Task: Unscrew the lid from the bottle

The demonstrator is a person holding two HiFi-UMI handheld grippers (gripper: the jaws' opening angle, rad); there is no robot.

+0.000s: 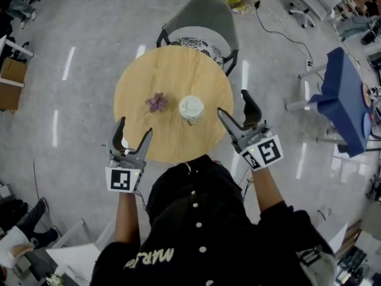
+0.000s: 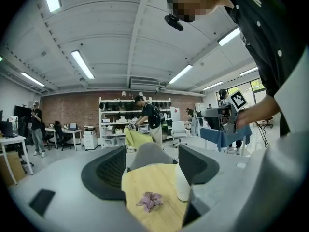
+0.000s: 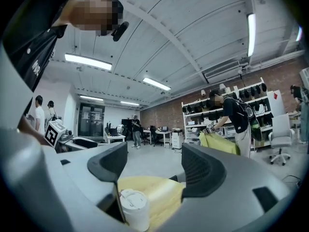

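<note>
A white bottle point(image 1: 191, 108) with a white lid stands upright near the middle of the round wooden table point(image 1: 138, 89). In the left gripper view the bottle point(image 2: 182, 185) shows beside the right jaw; in the right gripper view the bottle point(image 3: 134, 209) stands low at the left. My left gripper point(image 1: 133, 139) hovers open at the table's near left edge, with nothing between its jaws. At the table's right edge my right gripper point(image 1: 237, 106) is open and empty too. Both are apart from the bottle.
A small purple flower-like object point(image 1: 156, 102) lies on the table left of the bottle. A grey chair point(image 1: 202, 18) stands at the table's far side. A blue table point(image 1: 343, 97) is at the right. People stand by shelves in the background.
</note>
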